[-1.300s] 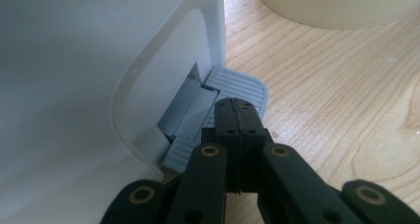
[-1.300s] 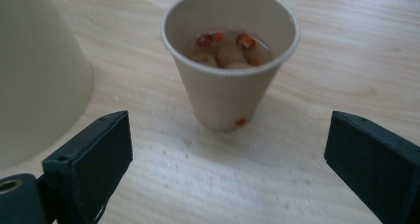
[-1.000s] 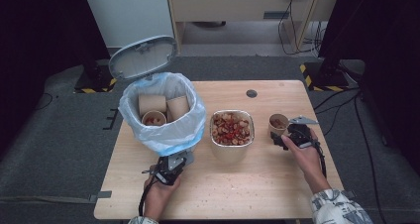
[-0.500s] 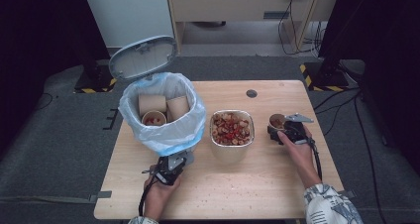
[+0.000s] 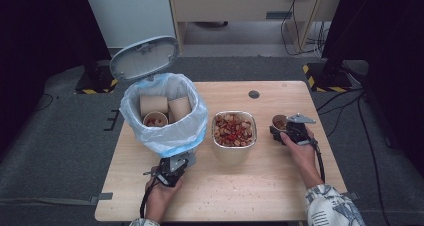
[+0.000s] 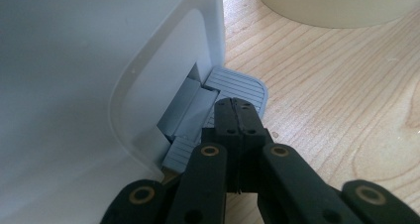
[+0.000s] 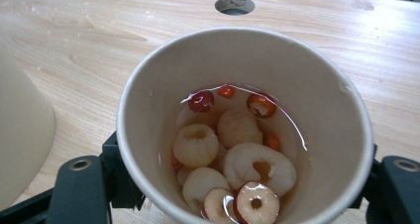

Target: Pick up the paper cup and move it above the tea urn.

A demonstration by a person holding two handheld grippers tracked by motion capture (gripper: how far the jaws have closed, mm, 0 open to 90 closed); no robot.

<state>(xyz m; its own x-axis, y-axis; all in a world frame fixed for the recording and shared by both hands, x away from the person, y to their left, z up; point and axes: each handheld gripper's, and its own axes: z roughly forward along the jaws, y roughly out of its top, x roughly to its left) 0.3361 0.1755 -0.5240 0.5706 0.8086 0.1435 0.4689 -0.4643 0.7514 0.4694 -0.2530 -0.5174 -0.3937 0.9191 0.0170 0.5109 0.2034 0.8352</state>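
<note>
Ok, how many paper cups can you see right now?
4. Three cups are in the bin: two lying at the back, one upright in front. The fourth sits between the right hand-held gripper's jaws. More may be hidden in the bin.

a pale wooden tabletop (image 5: 280,196) with a round cable hole (image 5: 254,94) stood on grey carpet (image 5: 55,136). behind it sat a wooden cabinet (image 5: 250,1) with black cables (image 5: 295,31) hanging down, a white panel (image 5: 130,16) to its left, and yellow-black hazard tape (image 5: 325,83). the sides lay dark.
</note>
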